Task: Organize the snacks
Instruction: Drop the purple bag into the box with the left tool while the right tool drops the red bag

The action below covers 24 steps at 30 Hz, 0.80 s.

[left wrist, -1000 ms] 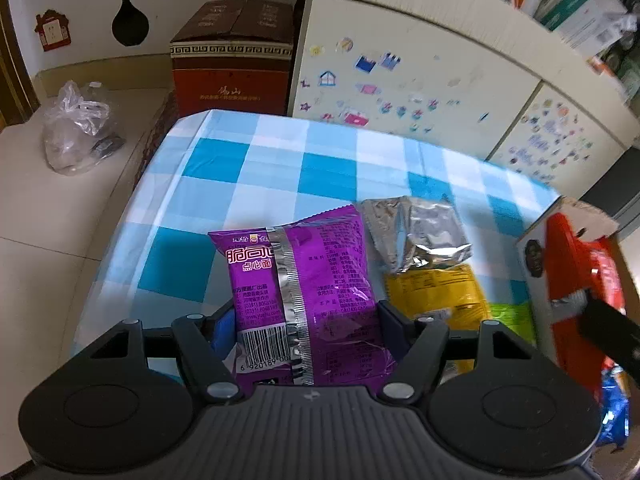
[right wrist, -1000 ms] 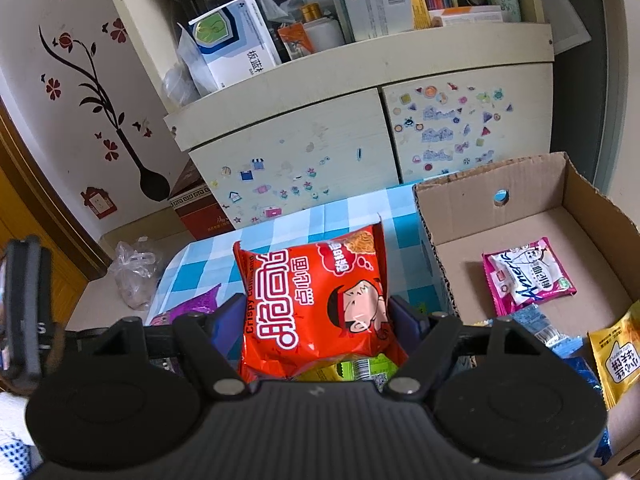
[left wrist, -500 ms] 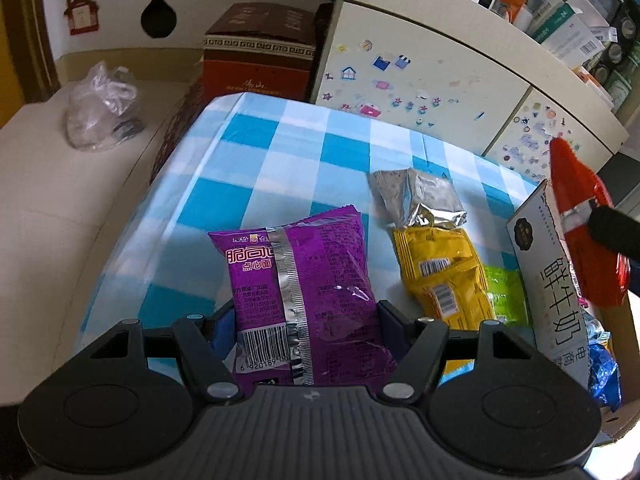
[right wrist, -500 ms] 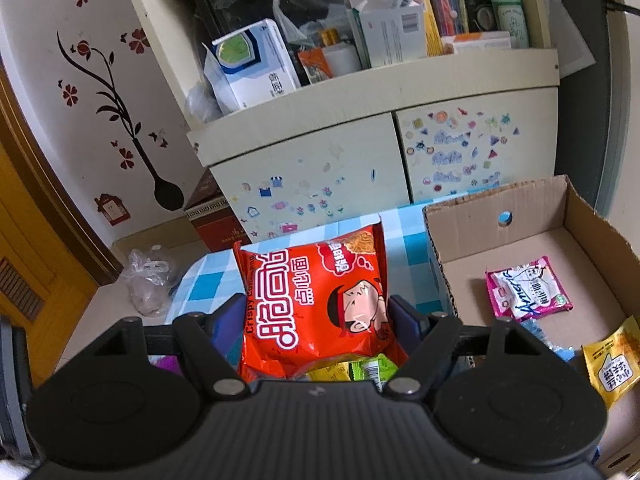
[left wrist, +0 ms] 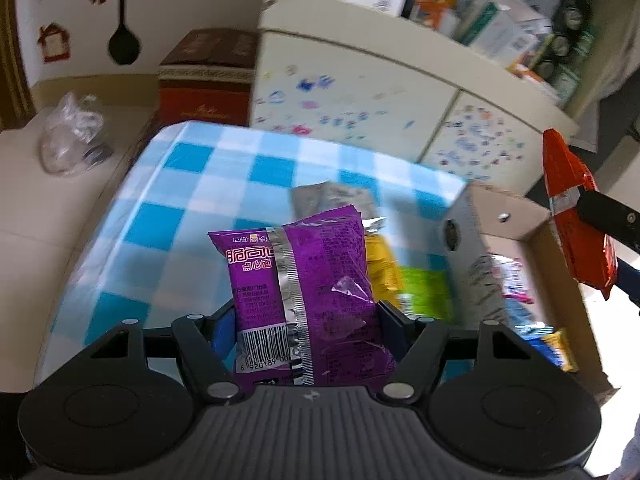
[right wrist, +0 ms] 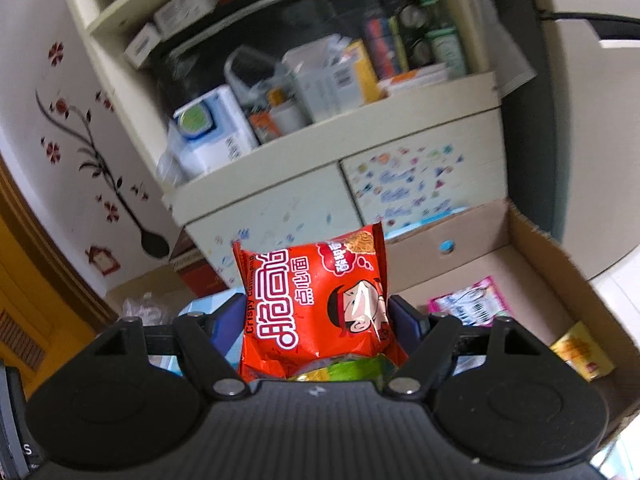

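Left hand-held gripper (left wrist: pixel 306 316): we see its jaws partly closed, pressing both sides of a purple foil snack packet (left wrist: pixel 304 288) with a silver seam and a barcode; the packet stands upright between the fingers, lifted clear of the counter.
Right hand-held gripper (right wrist: pixel 316 320): we see its jaws clamped on a red crispy-noodle packet (right wrist: pixel 316 300) with a cartoon face, held upright between the blue pads; in the left wrist view the same packet shows far to the right, above the box.
Counter (left wrist: pixel 192 200): covered by a blue-and-white checked cloth, it lies below and ahead of the left hand-held gripper.
Loose snacks: a silver foil packet (left wrist: pixel 332 200), a yellow packet (left wrist: pixel 382 264) and a green packet (left wrist: pixel 424 288) lie on the cloth just ahead and to the right of the purple packet.
Open brown cardboard box (right wrist: pixel 532 264): it sits ahead and to the right of the right hand-held gripper; a pink-and-white packet (right wrist: pixel 472 304) and a yellow packet lie on its floor.
Cream cabinet with stickers (right wrist: pixel 420 176): it stands beyond both hand-held grippers.
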{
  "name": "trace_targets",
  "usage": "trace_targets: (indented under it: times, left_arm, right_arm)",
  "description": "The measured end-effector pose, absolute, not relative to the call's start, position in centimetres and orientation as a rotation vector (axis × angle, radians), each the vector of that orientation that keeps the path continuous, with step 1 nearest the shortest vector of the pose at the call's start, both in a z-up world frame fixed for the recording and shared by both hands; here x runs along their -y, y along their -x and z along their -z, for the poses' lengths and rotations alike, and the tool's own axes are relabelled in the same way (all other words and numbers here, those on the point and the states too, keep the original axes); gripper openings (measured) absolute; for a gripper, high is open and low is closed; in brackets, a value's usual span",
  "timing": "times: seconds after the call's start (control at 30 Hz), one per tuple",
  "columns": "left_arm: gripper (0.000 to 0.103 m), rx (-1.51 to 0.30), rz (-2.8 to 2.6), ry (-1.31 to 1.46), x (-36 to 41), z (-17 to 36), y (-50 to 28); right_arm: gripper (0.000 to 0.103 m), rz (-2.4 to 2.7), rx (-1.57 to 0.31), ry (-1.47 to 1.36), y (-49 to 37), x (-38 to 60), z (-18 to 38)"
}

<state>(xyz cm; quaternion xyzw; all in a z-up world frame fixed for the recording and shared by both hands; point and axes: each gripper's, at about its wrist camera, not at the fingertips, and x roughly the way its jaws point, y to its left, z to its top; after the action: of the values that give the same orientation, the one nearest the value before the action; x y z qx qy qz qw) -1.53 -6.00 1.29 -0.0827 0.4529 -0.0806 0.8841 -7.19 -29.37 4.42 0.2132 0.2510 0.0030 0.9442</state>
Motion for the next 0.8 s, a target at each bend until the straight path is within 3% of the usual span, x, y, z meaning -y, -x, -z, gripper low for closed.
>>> trace_targets:
  times: [0.8]
  left_arm:
    - [0.075,-0.875,0.394,0.083,20.4,-5.1,1.4]
  right_arm:
    - [0.077,0.187,-0.423,-0.724,11.8,39.5,-5.4]
